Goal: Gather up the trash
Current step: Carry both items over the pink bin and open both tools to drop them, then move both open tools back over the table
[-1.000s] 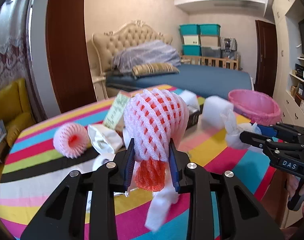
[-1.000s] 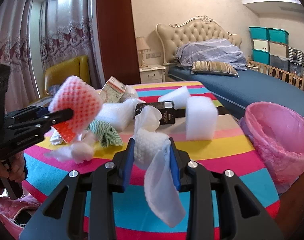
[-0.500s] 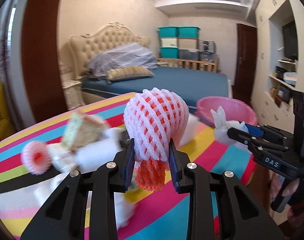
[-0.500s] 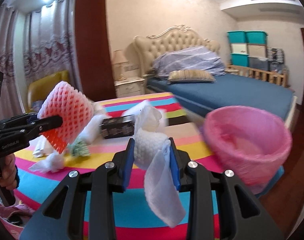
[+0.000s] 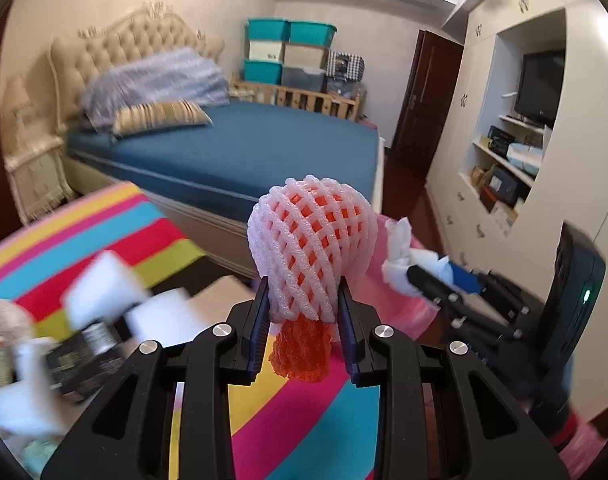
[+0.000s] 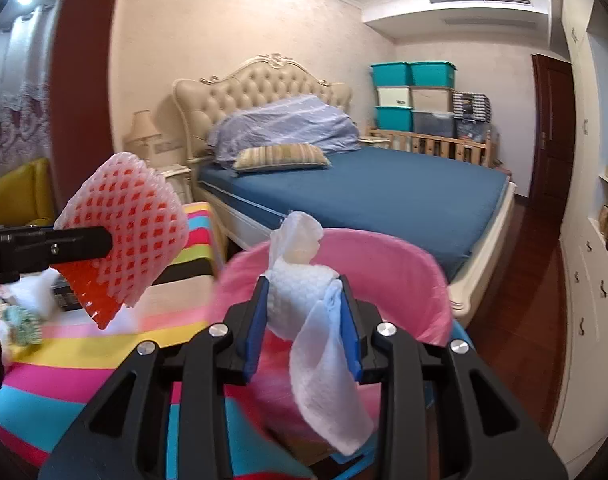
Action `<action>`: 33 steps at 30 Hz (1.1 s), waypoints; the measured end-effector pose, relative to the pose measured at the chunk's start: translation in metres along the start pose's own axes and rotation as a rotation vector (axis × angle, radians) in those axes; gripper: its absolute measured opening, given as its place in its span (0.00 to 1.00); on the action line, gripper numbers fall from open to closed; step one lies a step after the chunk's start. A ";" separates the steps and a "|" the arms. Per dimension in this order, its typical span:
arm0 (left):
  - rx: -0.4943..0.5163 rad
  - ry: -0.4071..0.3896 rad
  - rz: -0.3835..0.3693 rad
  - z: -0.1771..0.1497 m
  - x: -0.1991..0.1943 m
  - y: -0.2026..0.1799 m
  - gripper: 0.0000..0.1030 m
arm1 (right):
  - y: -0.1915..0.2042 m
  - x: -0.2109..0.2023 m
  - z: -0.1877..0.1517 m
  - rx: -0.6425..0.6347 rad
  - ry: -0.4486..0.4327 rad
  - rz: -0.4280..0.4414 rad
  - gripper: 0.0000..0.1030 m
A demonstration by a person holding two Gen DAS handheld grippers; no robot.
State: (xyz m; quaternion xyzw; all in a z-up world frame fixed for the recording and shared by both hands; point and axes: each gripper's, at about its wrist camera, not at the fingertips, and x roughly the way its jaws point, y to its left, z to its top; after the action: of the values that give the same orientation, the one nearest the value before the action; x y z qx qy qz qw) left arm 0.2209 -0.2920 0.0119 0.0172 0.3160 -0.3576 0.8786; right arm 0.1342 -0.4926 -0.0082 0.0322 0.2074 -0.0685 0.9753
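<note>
Two grippers each carry a piece of trash. Nearest in the left wrist view, the left gripper [image 5: 302,320] is clamped on a pink-white foam fruit net with an orange net inside [image 5: 309,248], its long axis standing upright out of the jaws and the orange tail hanging below. In the right wrist view the right gripper [image 6: 304,322] is pinched on a crumpled white paper tissue [image 6: 304,300], one loose flap drooping toward six o'clock.

Just beyond the right gripper's tips, at twelve o'clock and a little lower, sits the pink-lined round waste bin [image 6: 403,264] by the edge of the rainbow-striped table [image 6: 84,356]. The tissue looks almost over its mouth. The foam net hangs at ten o'clock from there, above the table and short of the rim, so I judge the right hand is the nearer to the drop.

More scraps lie blurred on the table at nine o'clock in the left view, among them white foam blocks [image 5: 100,296]. Farthest back stands a blue-covered bed [image 6: 375,196].
</note>
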 end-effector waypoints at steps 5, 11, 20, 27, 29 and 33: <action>-0.071 0.052 -0.052 0.020 0.051 -0.005 0.28 | -0.022 0.028 0.005 0.010 0.025 -0.038 0.32; -0.102 0.060 -0.048 0.034 0.082 -0.012 0.28 | -0.031 0.049 0.007 -0.001 0.042 -0.066 0.35; -0.184 -0.018 -0.042 0.042 0.068 -0.005 0.82 | -0.037 0.043 0.005 -0.045 0.012 -0.091 0.75; -0.093 -0.095 0.099 0.023 0.011 0.009 0.87 | -0.034 -0.009 -0.001 -0.023 -0.052 -0.087 0.77; -0.044 -0.130 0.154 0.009 -0.015 0.009 0.87 | -0.030 -0.023 -0.002 -0.009 -0.075 -0.067 0.79; 0.018 -0.161 0.207 -0.020 -0.056 0.008 0.87 | -0.012 -0.043 -0.008 0.031 -0.081 -0.006 0.85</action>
State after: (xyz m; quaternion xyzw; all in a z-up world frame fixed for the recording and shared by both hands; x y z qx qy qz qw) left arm 0.1844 -0.2466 0.0260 0.0290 0.2379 -0.2680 0.9331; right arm 0.0909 -0.4990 0.0019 0.0438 0.1666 -0.0756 0.9821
